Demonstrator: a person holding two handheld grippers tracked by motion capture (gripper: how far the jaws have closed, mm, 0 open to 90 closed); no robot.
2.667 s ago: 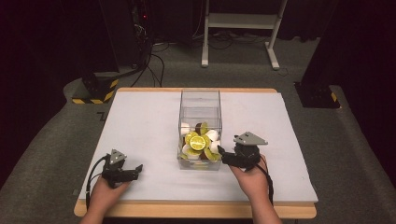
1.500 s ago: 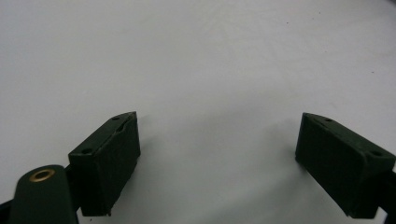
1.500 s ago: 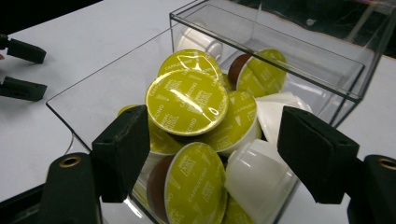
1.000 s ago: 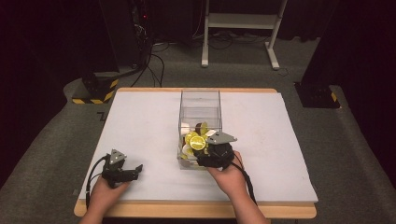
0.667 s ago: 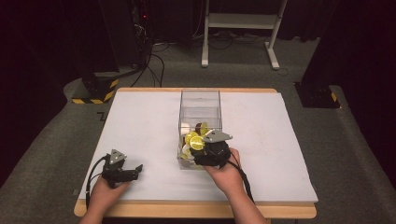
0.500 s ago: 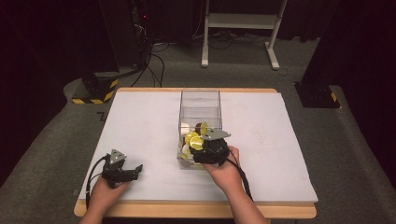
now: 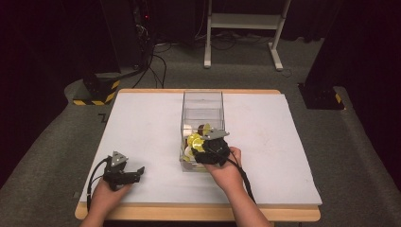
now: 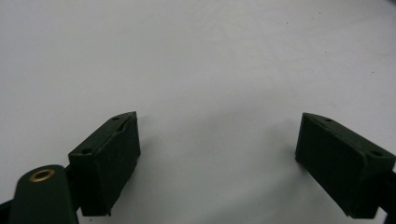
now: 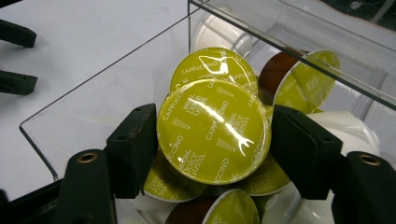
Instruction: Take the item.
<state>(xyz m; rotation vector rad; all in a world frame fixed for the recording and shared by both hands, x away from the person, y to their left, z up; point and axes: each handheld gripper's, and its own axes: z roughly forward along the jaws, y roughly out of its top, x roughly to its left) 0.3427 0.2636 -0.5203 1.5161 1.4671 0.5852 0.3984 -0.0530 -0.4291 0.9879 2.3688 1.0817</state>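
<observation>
Presently: coffee capsule [image 9: 214,131], green foil lid, atop the heap in the clear box [image 7: 202,101] at the table's [image 7: 302,142] middle, flanked by the right gripper [image 9: 214,140], jaws at its rim, closure uncertain. Likely light, stiff-walled, slippery; foil punctures, so hold the rim. Left gripper [image 8: 219,154]: released, empty, near front-left corner.

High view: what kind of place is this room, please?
Probably a lab or recording studio, not a home: a white-covered table stands on grey carpet among dark curtains, with an equipment rack and hazard-striped stand bases behind it.
</observation>
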